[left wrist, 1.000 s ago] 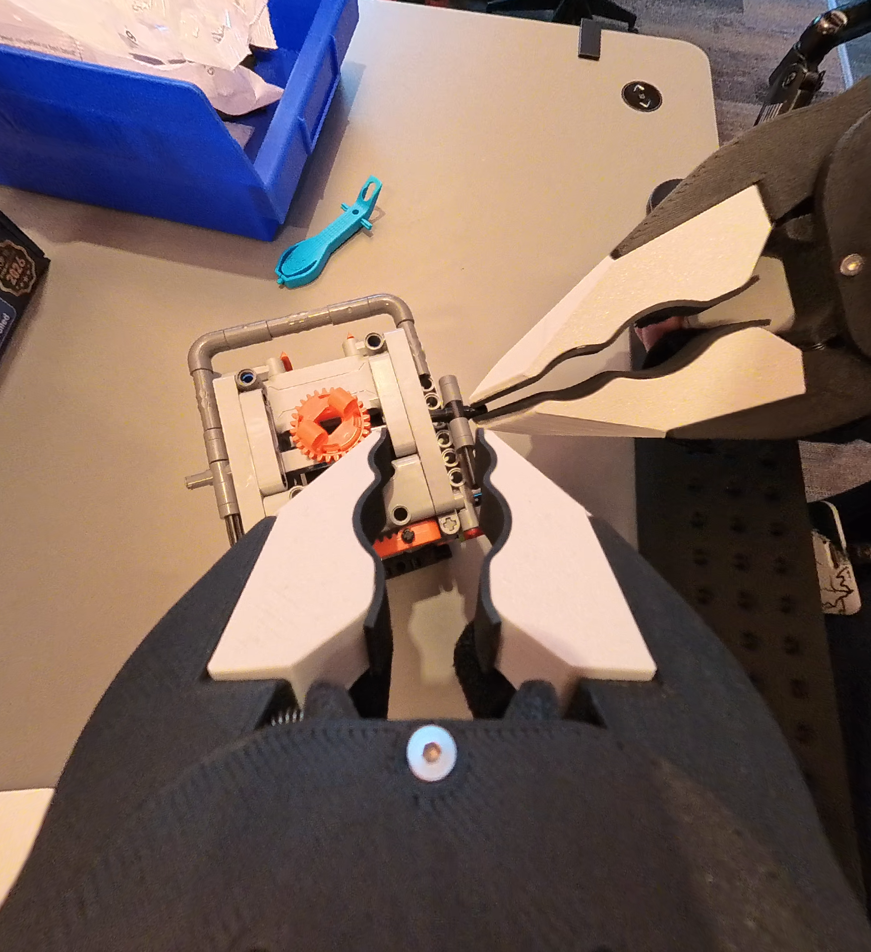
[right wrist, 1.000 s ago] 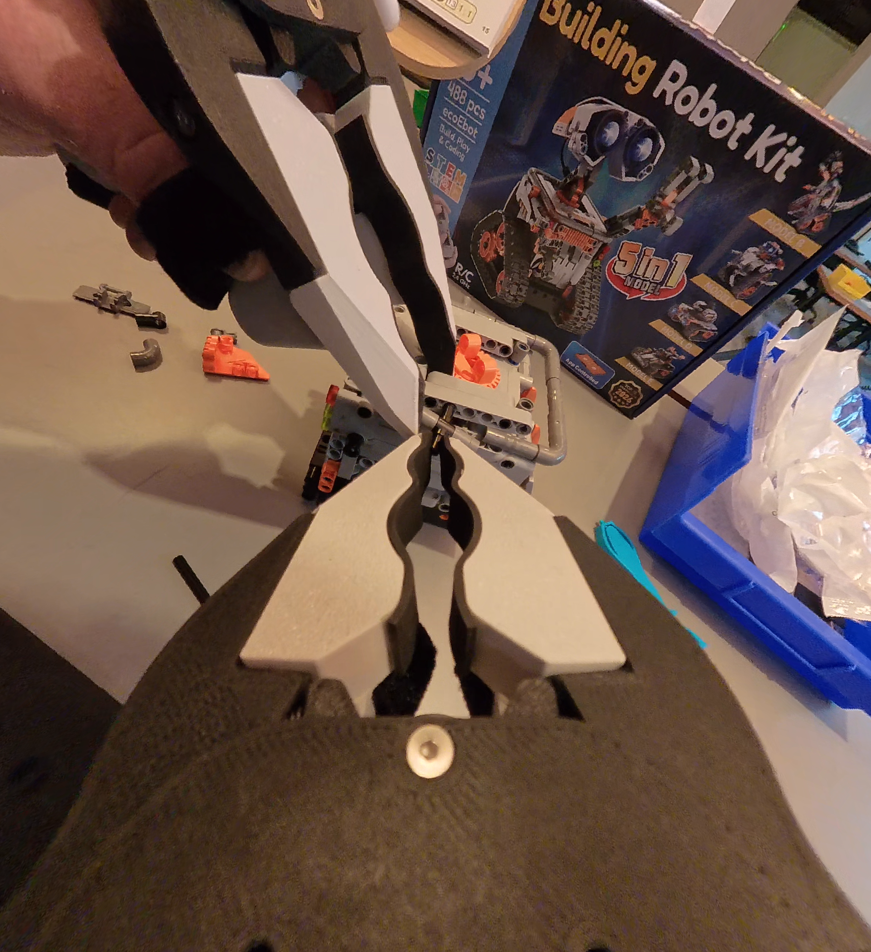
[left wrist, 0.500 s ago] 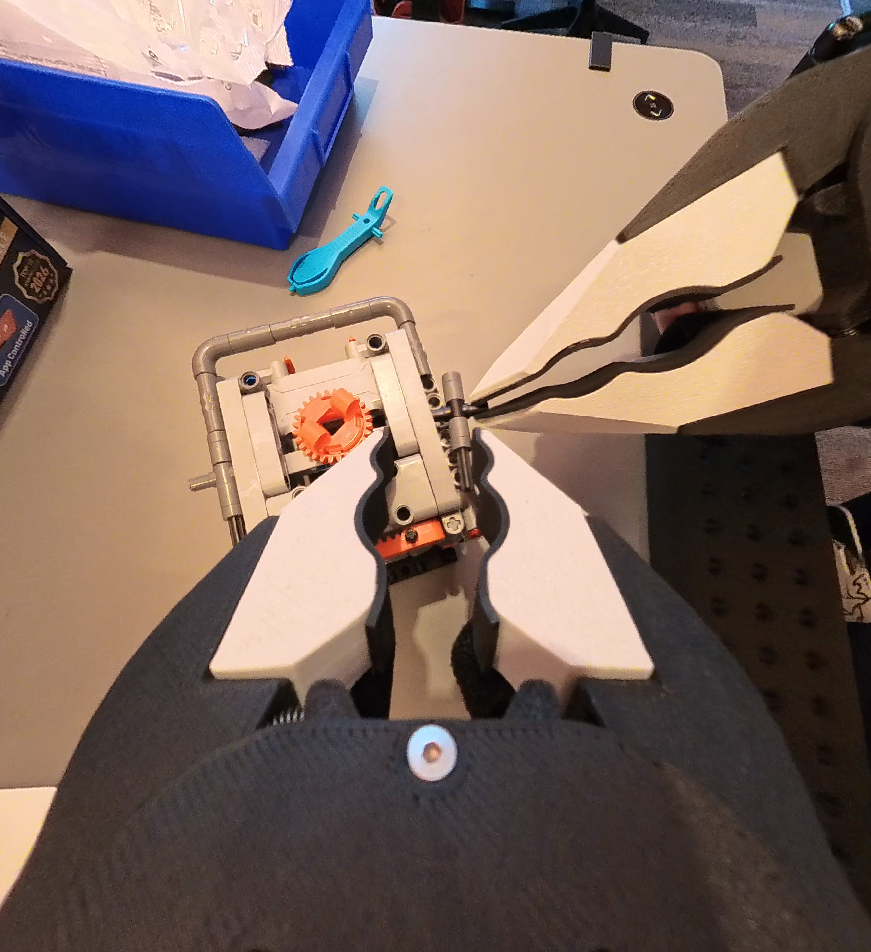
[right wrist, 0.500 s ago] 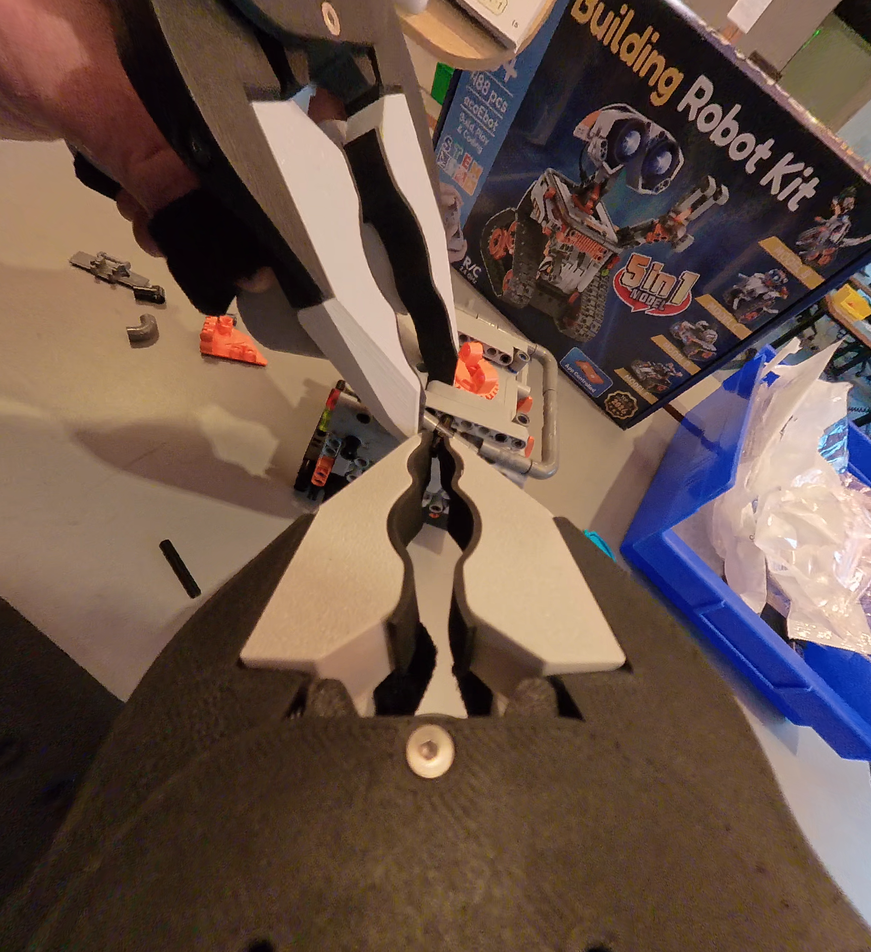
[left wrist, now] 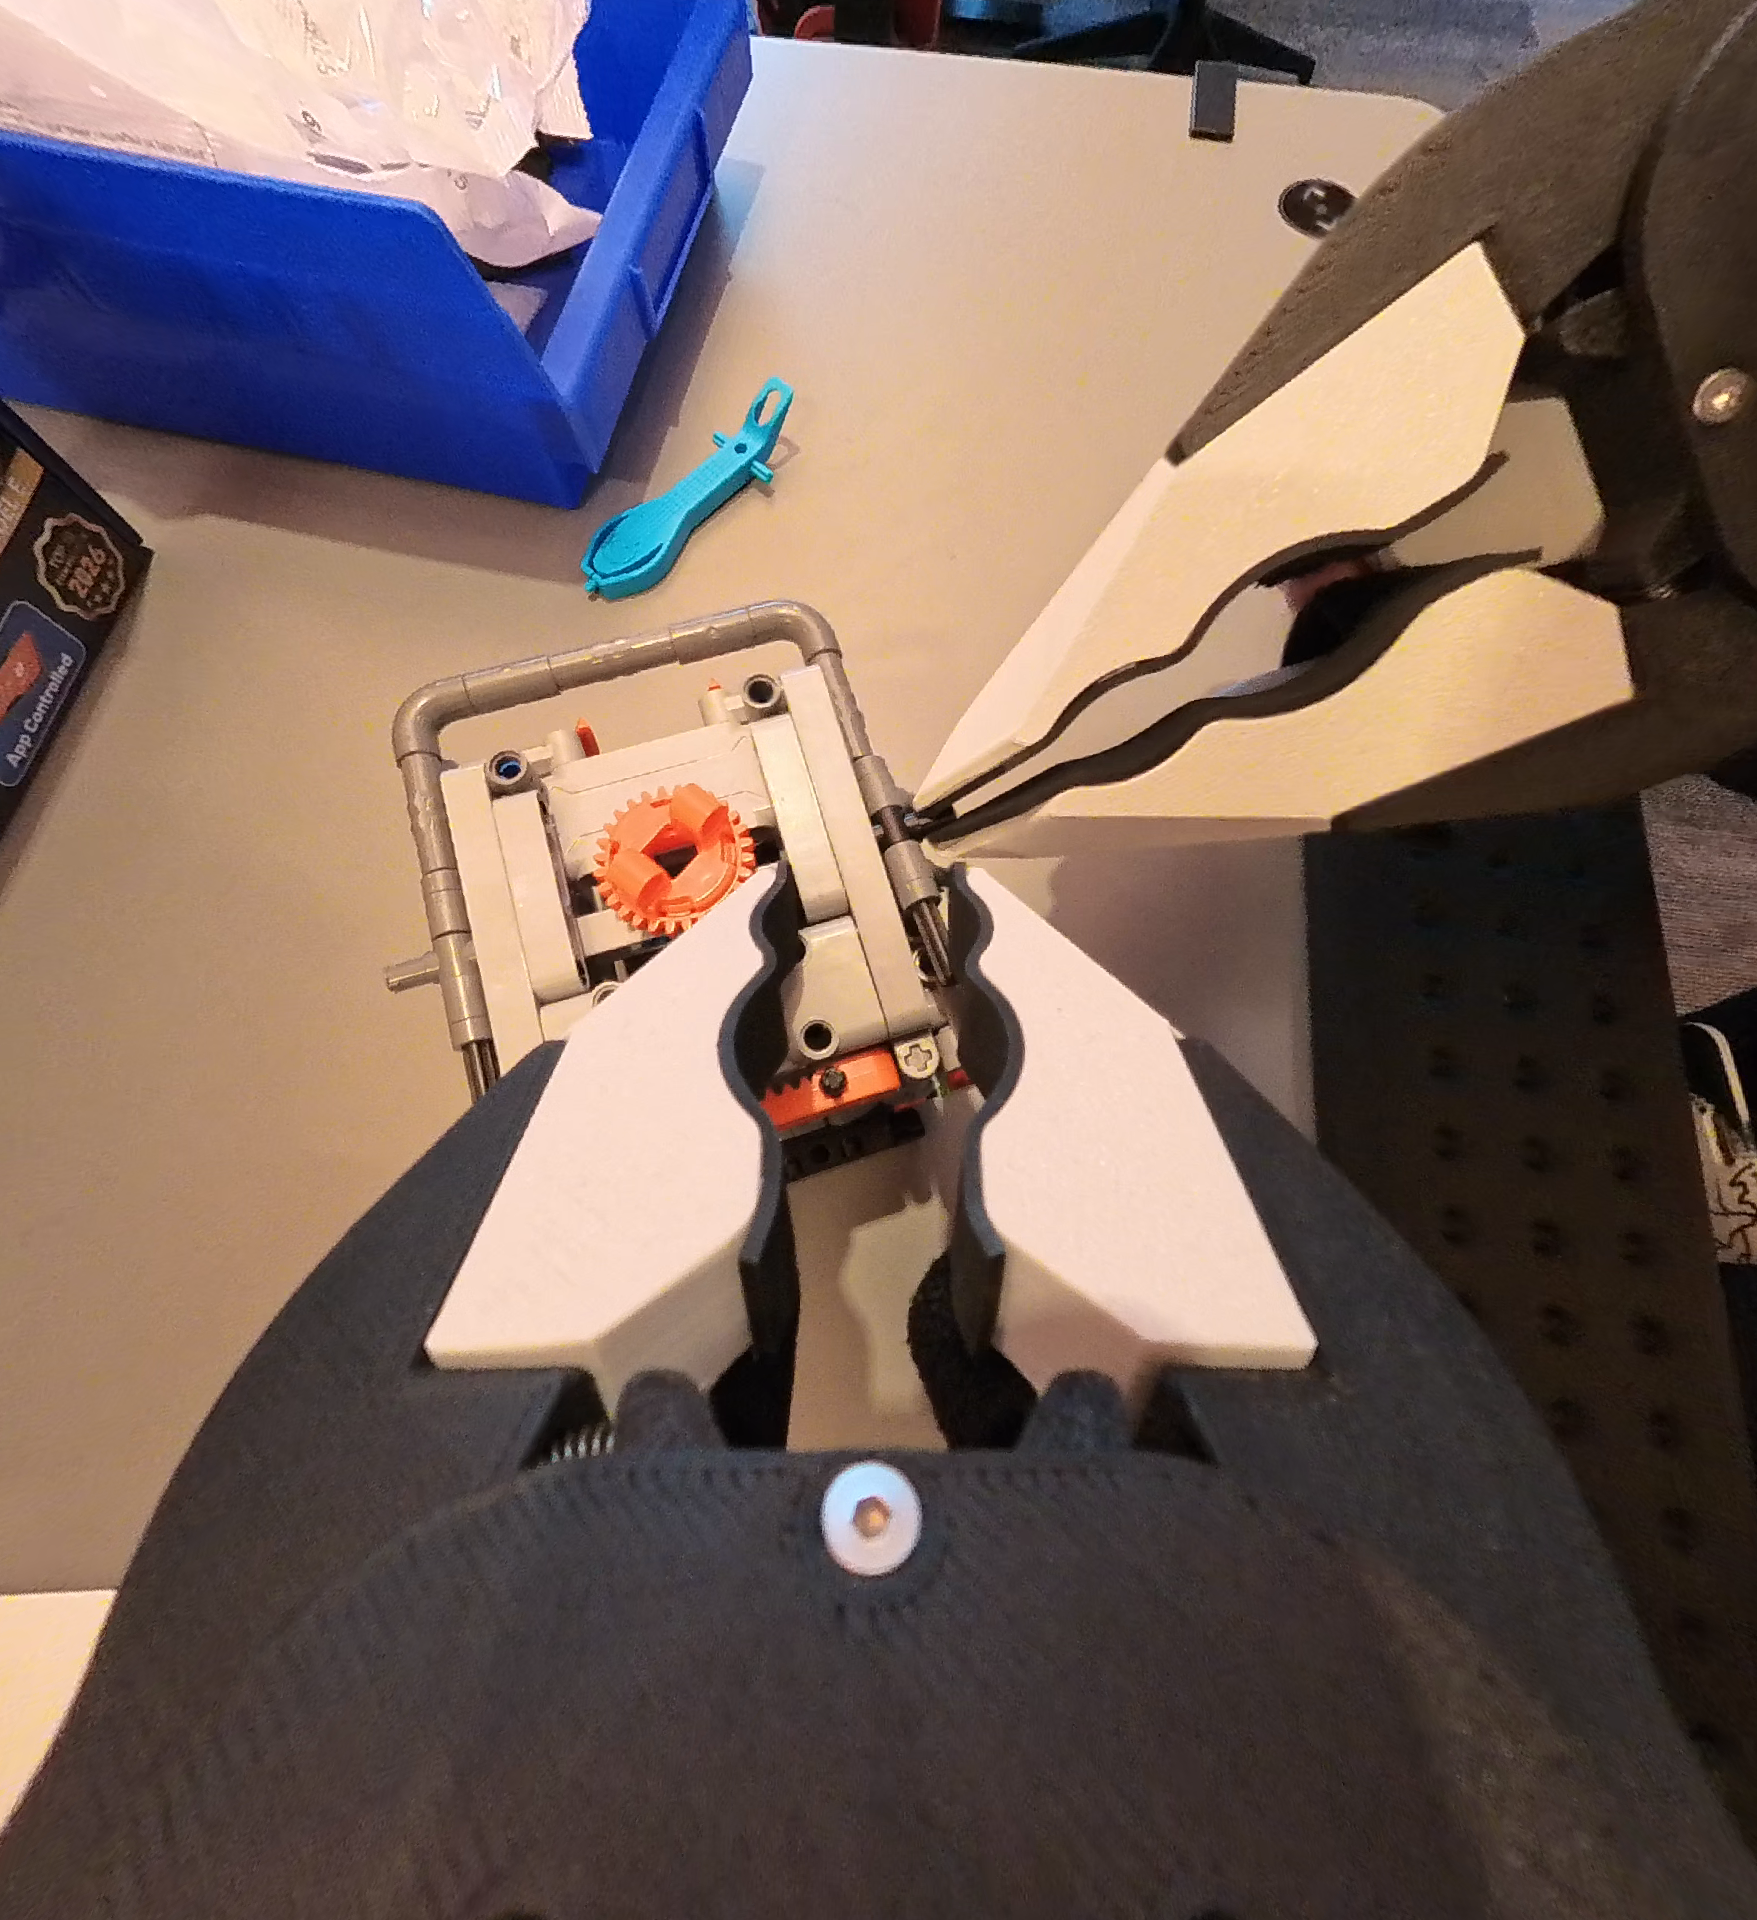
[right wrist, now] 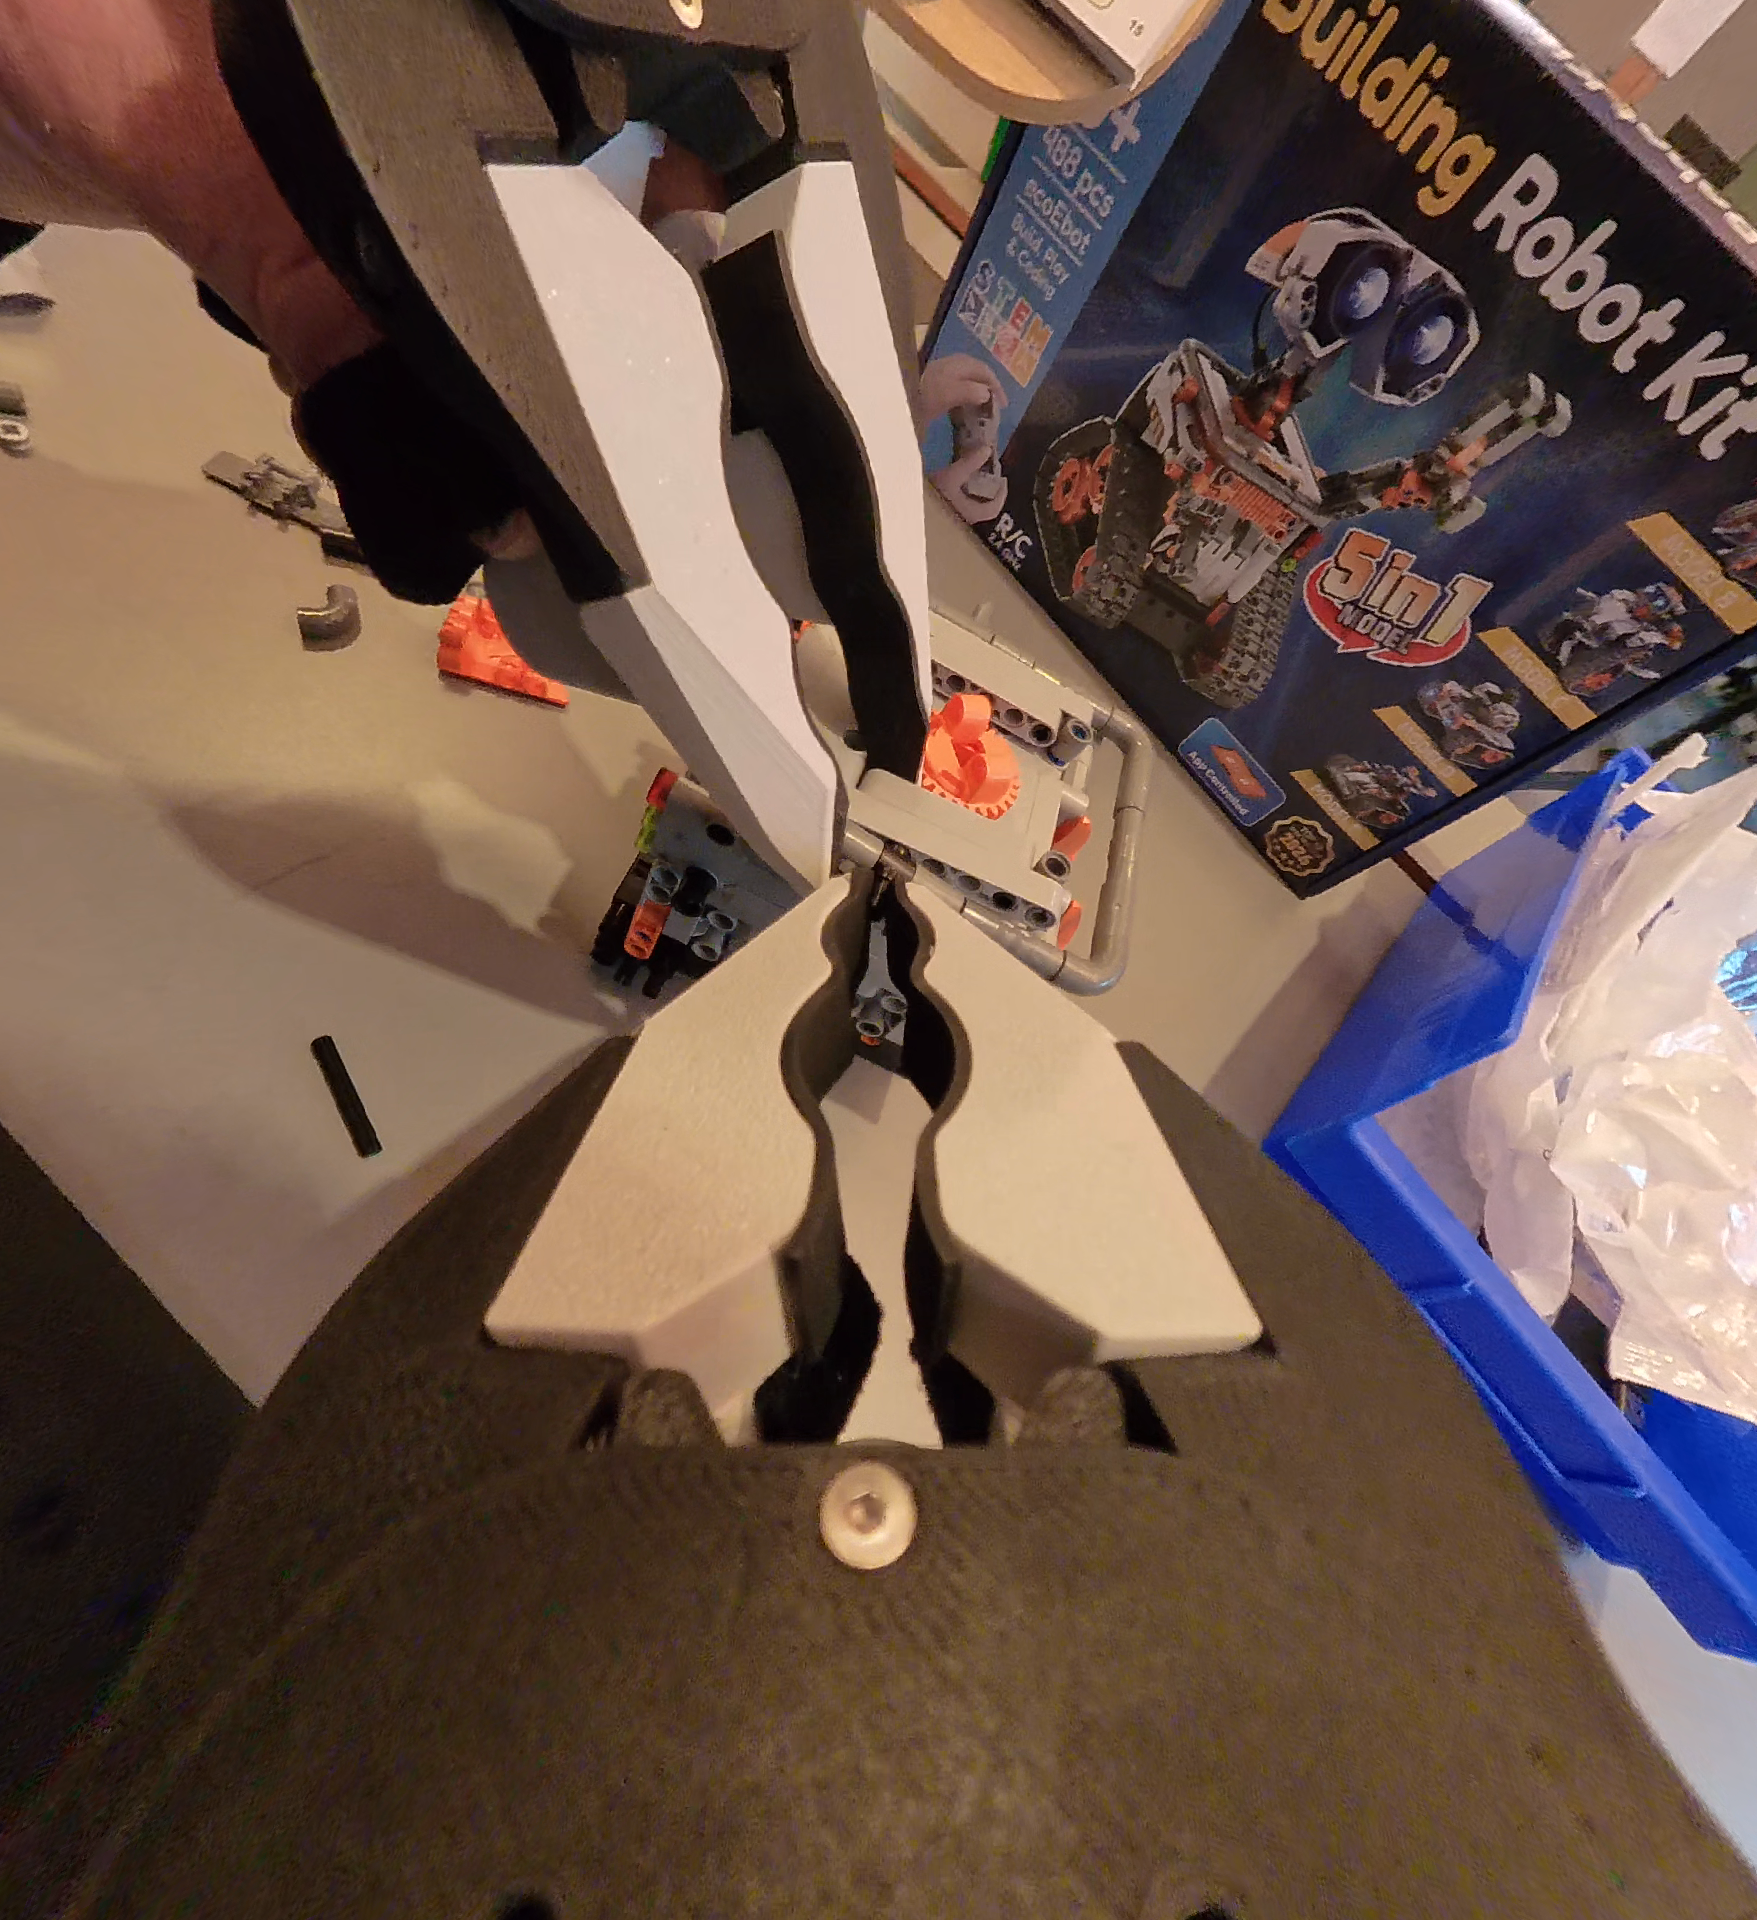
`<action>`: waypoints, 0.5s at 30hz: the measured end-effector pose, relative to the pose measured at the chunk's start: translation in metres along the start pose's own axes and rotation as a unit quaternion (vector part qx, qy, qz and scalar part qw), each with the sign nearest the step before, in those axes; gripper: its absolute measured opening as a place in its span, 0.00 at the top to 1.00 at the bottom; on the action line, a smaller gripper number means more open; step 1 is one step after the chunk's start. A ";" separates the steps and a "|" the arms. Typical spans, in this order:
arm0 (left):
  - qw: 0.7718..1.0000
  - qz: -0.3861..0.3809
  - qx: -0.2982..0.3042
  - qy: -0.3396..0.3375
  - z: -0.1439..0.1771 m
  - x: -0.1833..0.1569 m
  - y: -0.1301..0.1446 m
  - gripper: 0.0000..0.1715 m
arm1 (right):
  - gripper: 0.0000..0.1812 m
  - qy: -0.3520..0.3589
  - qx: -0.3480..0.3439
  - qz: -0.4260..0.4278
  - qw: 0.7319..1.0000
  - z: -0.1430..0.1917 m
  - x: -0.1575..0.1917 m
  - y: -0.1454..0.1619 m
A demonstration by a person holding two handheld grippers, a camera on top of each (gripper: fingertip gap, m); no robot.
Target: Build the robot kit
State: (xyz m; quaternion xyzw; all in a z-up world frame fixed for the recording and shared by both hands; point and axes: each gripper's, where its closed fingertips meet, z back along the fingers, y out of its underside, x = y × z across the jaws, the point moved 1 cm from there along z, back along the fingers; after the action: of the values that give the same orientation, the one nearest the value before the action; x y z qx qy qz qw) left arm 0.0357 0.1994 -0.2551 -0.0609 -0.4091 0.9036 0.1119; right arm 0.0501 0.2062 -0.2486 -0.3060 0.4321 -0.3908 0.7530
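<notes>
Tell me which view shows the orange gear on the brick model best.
The left wrist view: it looks down on the orange gear, showing its teeth and centre hole, only its near edge cut by the left hand-held gripper. The right wrist view shows the gear edge-on, partly behind that gripper's finger.

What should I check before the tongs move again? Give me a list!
1. The left tongs grip the grey block model: ok.
2. The right tongs pinch the black pin at the model's side: ok.
3. The pin is pushed all the way in: cannot tell.
4. The model stands on the table: ok.
5. The teal tool lies apart from both tongs: ok.
</notes>
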 end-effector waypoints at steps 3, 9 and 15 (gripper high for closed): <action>1.000 0.001 0.002 0.000 0.001 0.002 0.000 0.85 | 1.00 -0.004 0.000 0.002 1.000 -0.001 -0.001 -0.001; 1.000 -0.001 0.009 0.016 0.003 -0.007 -0.002 0.75 | 1.00 -0.014 -0.016 -0.010 1.000 0.001 -0.003 -0.005; 1.000 0.006 0.015 -0.011 0.007 0.004 -0.002 0.85 | 1.00 -0.031 -0.030 -0.024 0.999 0.000 -0.002 -0.012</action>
State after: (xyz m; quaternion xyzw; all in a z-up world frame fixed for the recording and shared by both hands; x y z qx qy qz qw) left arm 0.0303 0.1968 -0.2488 -0.0518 -0.3967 0.9107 0.1025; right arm 0.0458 0.2022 -0.2382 -0.3503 0.4129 -0.3860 0.7469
